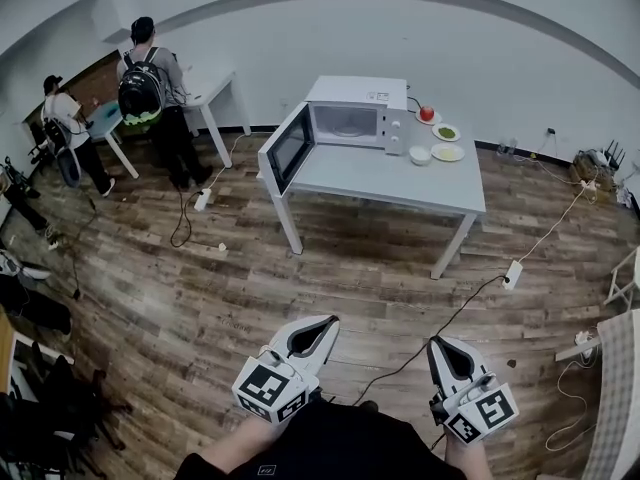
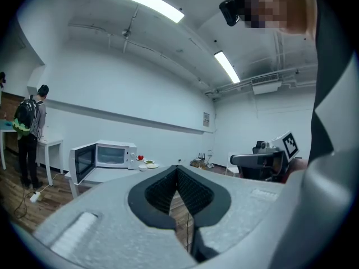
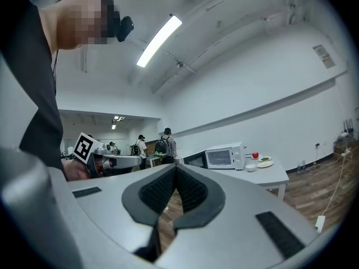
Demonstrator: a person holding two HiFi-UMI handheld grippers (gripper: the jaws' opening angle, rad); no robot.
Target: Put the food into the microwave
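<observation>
One table (image 1: 385, 176) on wooden floor (image 1: 200, 303) bears the microwave (image 1: 352, 116).

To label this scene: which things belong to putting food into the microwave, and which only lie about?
Job: microwave, red food, green-food plate, pale plate, white bowl.
Lying about: power strip, backpack, side table.
</observation>
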